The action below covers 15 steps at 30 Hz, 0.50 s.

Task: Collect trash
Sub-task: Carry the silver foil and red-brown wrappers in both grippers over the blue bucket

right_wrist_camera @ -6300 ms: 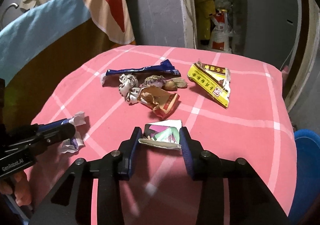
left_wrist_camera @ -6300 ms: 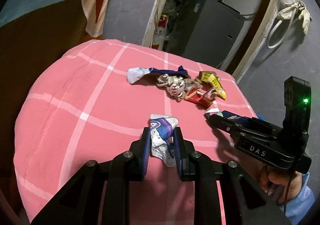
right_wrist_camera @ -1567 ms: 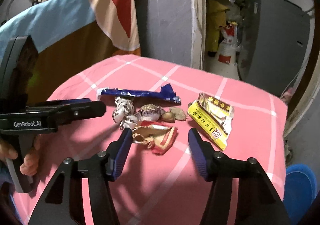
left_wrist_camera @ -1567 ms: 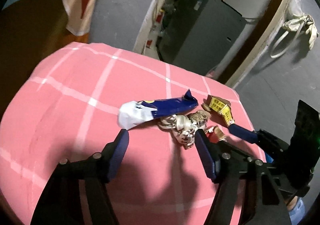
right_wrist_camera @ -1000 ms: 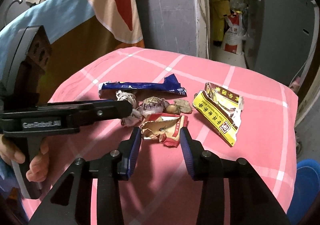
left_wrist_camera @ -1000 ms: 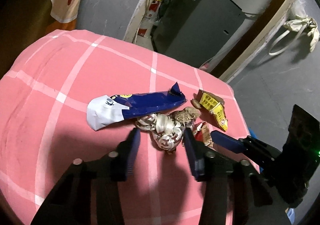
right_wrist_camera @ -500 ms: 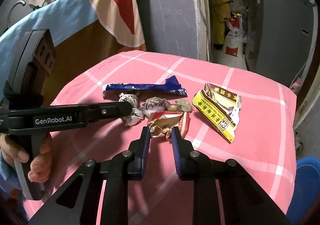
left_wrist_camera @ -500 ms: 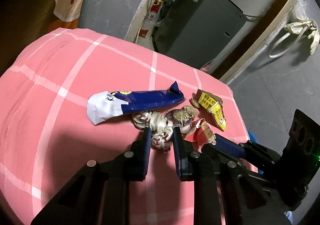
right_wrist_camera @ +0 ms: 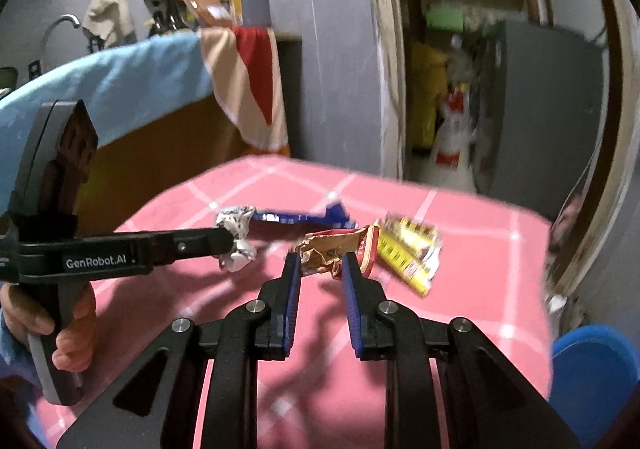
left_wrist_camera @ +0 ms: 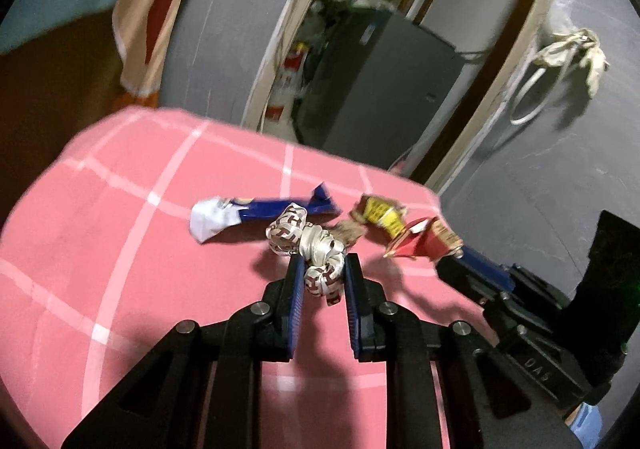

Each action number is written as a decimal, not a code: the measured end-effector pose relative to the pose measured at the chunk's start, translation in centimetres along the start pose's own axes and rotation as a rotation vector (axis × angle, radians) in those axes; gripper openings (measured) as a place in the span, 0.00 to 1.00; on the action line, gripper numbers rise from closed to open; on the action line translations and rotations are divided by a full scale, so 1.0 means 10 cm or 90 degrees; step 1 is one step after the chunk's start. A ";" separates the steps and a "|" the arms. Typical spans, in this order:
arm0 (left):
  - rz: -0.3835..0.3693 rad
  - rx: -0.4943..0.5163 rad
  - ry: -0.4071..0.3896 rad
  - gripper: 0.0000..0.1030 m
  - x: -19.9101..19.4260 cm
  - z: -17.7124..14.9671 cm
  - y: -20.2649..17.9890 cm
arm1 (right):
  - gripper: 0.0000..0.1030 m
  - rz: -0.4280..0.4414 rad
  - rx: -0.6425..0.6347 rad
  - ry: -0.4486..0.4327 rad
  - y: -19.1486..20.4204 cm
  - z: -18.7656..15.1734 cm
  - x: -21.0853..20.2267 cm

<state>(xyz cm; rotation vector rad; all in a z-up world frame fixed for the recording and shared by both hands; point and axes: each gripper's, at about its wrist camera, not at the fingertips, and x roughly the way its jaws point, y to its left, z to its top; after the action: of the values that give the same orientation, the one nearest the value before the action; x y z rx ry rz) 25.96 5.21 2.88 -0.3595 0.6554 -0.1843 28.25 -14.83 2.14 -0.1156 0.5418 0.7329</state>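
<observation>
Trash lies in a small heap at the middle of both frames on a pink cloth (left_wrist_camera: 120, 233) crossed by pale lines, soft and puffed like a cushioned top, so the light wrappers sit on it without sliding. Largest of the heap is a long blue wrapper (left_wrist_camera: 264, 211) with a white crumpled end, flat and glossy, lying crosswise at the back. Beside it, right of centre, a yellow packet (right_wrist_camera: 408, 249) with printed characters lies flattened and creased. The right tongs (right_wrist_camera: 320, 269), at lower centre of their own view, have just been closing and now clench a red wrapper (right_wrist_camera: 340, 245), torn open and brown inside, pinched by one crumpled edge so it lifts clear of the cloth; it looks stiff enough to hold its shape. The left tongs (left_wrist_camera: 322, 277) have likewise just been closing and grasp a ribbon wad (left_wrist_camera: 310, 245), a silvery band with dark red marks, knotted into loops; the grip takes its near lobe, the easiest bulge to catch. A blue bin (right_wrist_camera: 596, 365) rim shows at lower right, probably where both pieces are meant to go.
</observation>
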 end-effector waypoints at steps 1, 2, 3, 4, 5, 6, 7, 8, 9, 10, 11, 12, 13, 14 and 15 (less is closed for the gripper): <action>0.001 0.010 -0.014 0.16 -0.04 -0.01 -0.05 | 0.18 -0.008 -0.007 -0.017 0.01 0.01 -0.07; 0.001 0.019 -0.026 0.16 -0.08 -0.01 -0.09 | 0.18 -0.016 -0.014 -0.035 0.02 0.02 -0.14; 0.000 0.029 -0.041 0.16 -0.13 -0.01 -0.15 | 0.18 -0.026 -0.022 -0.056 0.03 0.03 -0.22; -0.004 0.040 -0.059 0.16 -0.18 -0.01 -0.22 | 0.18 -0.038 -0.027 -0.078 0.04 0.04 -0.30; -0.007 0.049 -0.077 0.16 -0.22 0.00 -0.29 | 0.18 -0.051 -0.033 -0.103 0.04 0.05 -0.40; -0.011 0.058 -0.091 0.16 -0.25 0.00 -0.37 | 0.18 -0.063 -0.036 -0.124 0.04 0.05 -0.49; -0.014 0.067 -0.104 0.16 -0.29 0.00 -0.44 | 0.18 -0.073 -0.038 -0.142 0.03 0.05 -0.57; -0.017 0.075 -0.116 0.16 -0.32 0.01 -0.50 | 0.18 -0.086 -0.039 -0.164 0.02 0.06 -0.67; -0.023 0.089 -0.134 0.16 -0.37 0.01 -0.60 | 0.18 -0.099 -0.039 -0.185 0.00 0.06 -0.77; -0.026 0.100 -0.146 0.16 -0.39 0.01 -0.68 | 0.18 -0.109 -0.038 -0.199 -0.01 0.05 -0.83; -0.031 0.110 -0.156 0.16 -0.42 0.01 -0.74 | 0.18 -0.125 -0.035 -0.220 -0.04 0.05 -0.93; -0.036 0.123 -0.168 0.16 -0.44 -0.01 -0.83 | 0.18 -0.139 -0.033 -0.234 -0.07 0.05 -1.01; -0.043 0.138 -0.180 0.16 -0.46 -0.02 -0.94 | 0.18 -0.154 -0.032 -0.249 -0.10 0.05 -1.09; -0.049 0.147 -0.186 0.16 -0.47 -0.03 -1.01 | 0.18 -0.164 -0.031 -0.256 -0.13 0.04 -1.15; -0.062 0.157 -0.190 0.16 -0.46 -0.03 -1.13 | 0.18 -0.176 -0.029 -0.263 -0.17 0.03 -1.23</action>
<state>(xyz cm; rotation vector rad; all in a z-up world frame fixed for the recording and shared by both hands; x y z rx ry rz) 21.52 -3.98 9.53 -0.1752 0.3151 -0.2951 22.02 -23.44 8.53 -0.0765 0.1100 0.4801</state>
